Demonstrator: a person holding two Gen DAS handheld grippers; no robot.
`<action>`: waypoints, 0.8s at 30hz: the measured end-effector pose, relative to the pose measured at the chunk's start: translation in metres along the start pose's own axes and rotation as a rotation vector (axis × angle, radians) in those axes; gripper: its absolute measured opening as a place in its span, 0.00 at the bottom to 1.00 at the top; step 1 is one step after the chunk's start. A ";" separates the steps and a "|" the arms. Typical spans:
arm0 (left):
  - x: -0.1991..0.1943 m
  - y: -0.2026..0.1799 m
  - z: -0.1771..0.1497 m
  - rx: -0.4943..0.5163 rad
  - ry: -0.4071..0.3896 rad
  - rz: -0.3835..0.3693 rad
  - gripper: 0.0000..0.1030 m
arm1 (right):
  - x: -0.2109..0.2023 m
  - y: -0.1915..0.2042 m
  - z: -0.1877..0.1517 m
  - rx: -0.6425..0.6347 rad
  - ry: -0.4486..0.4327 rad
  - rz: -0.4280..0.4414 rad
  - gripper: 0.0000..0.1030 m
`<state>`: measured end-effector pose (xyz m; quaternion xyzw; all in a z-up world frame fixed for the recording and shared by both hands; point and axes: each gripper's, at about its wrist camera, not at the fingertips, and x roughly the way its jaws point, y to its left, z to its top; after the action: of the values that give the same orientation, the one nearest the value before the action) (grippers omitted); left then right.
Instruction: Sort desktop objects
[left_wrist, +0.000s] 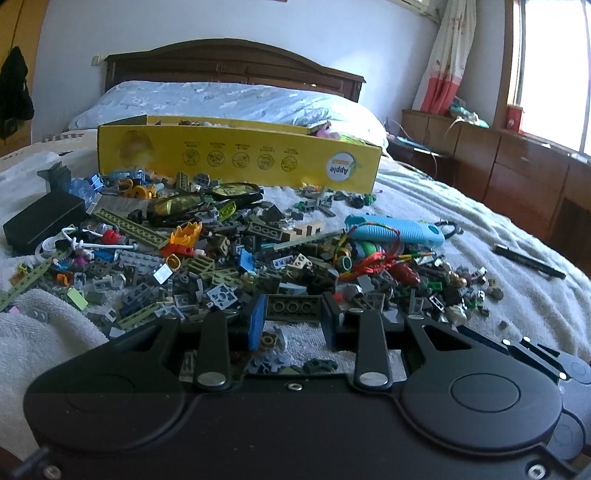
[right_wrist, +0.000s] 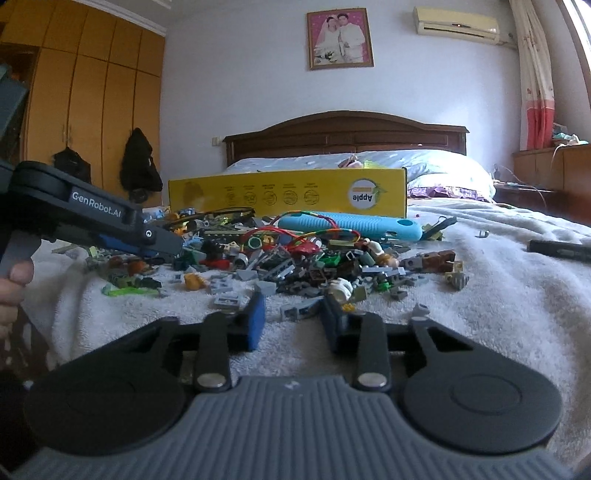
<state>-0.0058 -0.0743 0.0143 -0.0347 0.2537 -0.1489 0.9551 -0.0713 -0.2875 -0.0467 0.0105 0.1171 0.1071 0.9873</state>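
Left wrist view: sorting looks barely begun, judging by how much is loose. A big pile of bricks (left_wrist: 229, 258) and small parts covers the white towel (left_wrist: 55, 332) on the bed. Mixed in: glasses (left_wrist: 207, 201), a blue case (left_wrist: 395, 230), a black box (left_wrist: 44, 221) at the left edge. A black pen (left_wrist: 530, 261) lies apart on the right. The yellow box (left_wrist: 240, 155) stands behind the pile, open top; only a few pale and pink bits show over its far rim, so contents mostly can't be told. Left gripper (left_wrist: 293, 317) is low at the pile's near edge, fingers spread approx 1 brick-length, a dark 3-stud brick (left_wrist: 293, 307) between the tips. Can't tell if they pinch it or just frame it.

Right wrist view: same pile, w/ the yellow box (right_wrist: 288, 195) behind it, inside hidden from this low angle. Right gripper (right_wrist: 293, 321) has fingers apart, holding nothing, a grey piece (right_wrist: 299, 310) on the towel just ahead. Left gripper's body reaches into the pile from the left.

Left to do: nearly all of it.
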 end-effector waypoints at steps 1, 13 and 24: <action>-0.002 -0.001 0.001 0.002 -0.002 -0.001 0.29 | 0.000 0.000 0.001 0.005 0.001 -0.007 0.22; -0.025 -0.002 0.009 0.003 -0.036 -0.014 0.29 | -0.014 -0.005 0.017 0.091 0.007 -0.027 0.10; -0.003 0.008 0.047 -0.008 -0.054 0.003 0.29 | 0.006 -0.009 0.050 0.122 0.027 0.001 0.10</action>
<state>0.0167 -0.0657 0.0552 -0.0419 0.2283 -0.1454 0.9618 -0.0519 -0.2951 -0.0004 0.0696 0.1365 0.1006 0.9831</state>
